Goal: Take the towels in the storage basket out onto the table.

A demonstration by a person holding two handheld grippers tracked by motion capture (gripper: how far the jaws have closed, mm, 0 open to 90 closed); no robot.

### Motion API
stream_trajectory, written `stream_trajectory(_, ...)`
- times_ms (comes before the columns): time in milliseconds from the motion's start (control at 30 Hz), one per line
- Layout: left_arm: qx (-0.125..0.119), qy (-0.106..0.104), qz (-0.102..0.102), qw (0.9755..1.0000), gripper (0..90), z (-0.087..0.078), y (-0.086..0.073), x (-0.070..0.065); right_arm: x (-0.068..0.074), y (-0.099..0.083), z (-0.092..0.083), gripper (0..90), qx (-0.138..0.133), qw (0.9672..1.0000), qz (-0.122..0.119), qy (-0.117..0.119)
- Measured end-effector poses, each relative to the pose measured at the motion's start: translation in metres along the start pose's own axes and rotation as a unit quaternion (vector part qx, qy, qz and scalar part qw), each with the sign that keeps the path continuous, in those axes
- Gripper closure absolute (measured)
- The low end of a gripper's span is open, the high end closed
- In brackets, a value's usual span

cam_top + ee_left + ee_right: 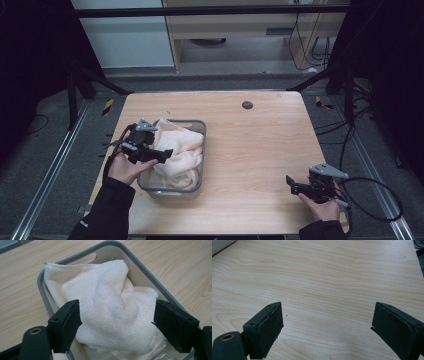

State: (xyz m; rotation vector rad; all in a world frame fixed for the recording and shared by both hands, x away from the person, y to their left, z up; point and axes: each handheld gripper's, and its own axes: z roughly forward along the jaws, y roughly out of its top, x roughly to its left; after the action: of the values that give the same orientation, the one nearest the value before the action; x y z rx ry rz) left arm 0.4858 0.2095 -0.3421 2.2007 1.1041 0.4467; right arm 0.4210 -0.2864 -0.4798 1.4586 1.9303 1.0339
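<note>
A crumpled cream towel point(179, 150) lies heaped in a grey plastic bin point(198, 125) on the left half of the wooden table. My left gripper point(162, 154) hovers over the bin's left side, open, its jaws spread wide above the towel point(112, 307) without touching it. One towel corner drapes over the bin's rim point(41, 282). My right gripper point(291, 184) rests low near the table's front right corner, open, with bare wood between its jaws. In the right gripper view, that gripper point(327, 326) looks along the empty tabletop.
A small dark round disc point(247, 105) sits near the table's far edge. Black cables point(372, 200) trail off the right side. Dark frame posts and floor rails surround the table point(260, 145), and a cabinet stands behind it.
</note>
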Motion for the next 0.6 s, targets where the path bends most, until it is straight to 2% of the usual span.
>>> stream_trajectory(200, 0.018, 0.003, 0.0, 0.9998, 19.9, 0.009, 0.001, -0.001, 0.0, 0.0, 0.0, 9.4, 0.003, 1.0, 0.001, 0.001)
stream_trajectory(600, 0.034, 0.008, -0.016, 0.9993, 14.5, 0.029, -0.001, 0.0, 0.0, -0.001, 0.002, 8.2, 0.01, 0.9999, -0.003, 0.003)
